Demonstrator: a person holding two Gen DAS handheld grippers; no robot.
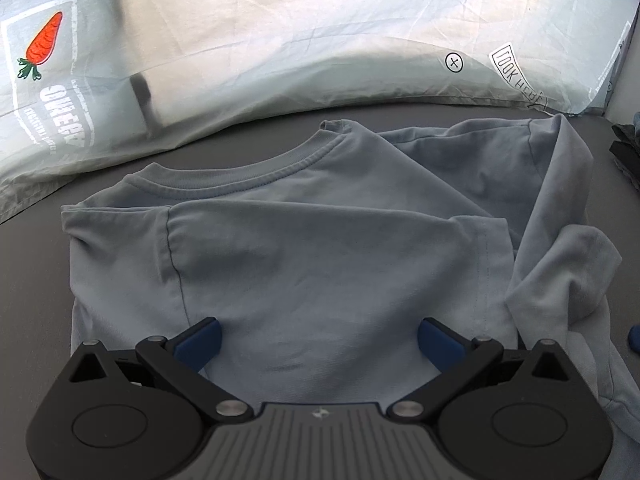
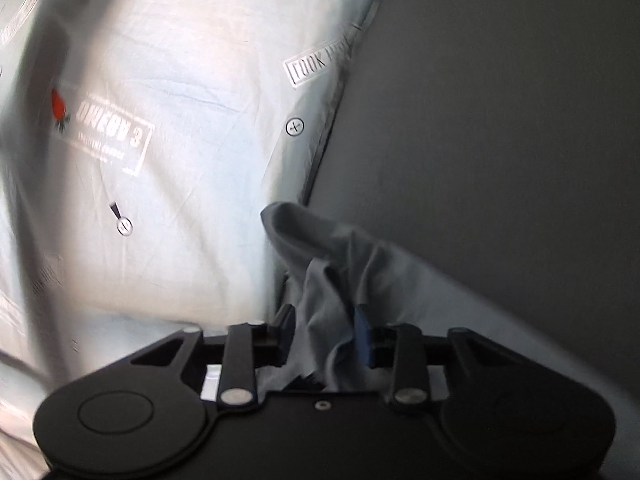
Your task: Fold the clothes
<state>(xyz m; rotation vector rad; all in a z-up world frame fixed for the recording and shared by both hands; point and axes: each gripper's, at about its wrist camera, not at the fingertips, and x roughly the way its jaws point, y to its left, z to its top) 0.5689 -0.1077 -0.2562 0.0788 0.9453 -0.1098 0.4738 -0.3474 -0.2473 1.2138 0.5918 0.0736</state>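
Note:
A light blue t-shirt (image 1: 320, 248) lies partly folded on a dark grey surface (image 1: 36, 272), collar toward the far side. Its right part is lifted in a bunched fold (image 1: 568, 248). My left gripper (image 1: 318, 340) is open and empty, its blue pads wide apart just above the shirt's near part. In the right wrist view my right gripper (image 2: 326, 340) is shut on a bunch of the shirt's fabric (image 2: 320, 264), held up off the surface.
A white pillow (image 1: 260, 40) with a carrot print (image 1: 42, 46) and printed labels lies along the far side; it also shows in the right wrist view (image 2: 168, 120). Dark folded clothes (image 1: 626, 148) sit at the far right edge.

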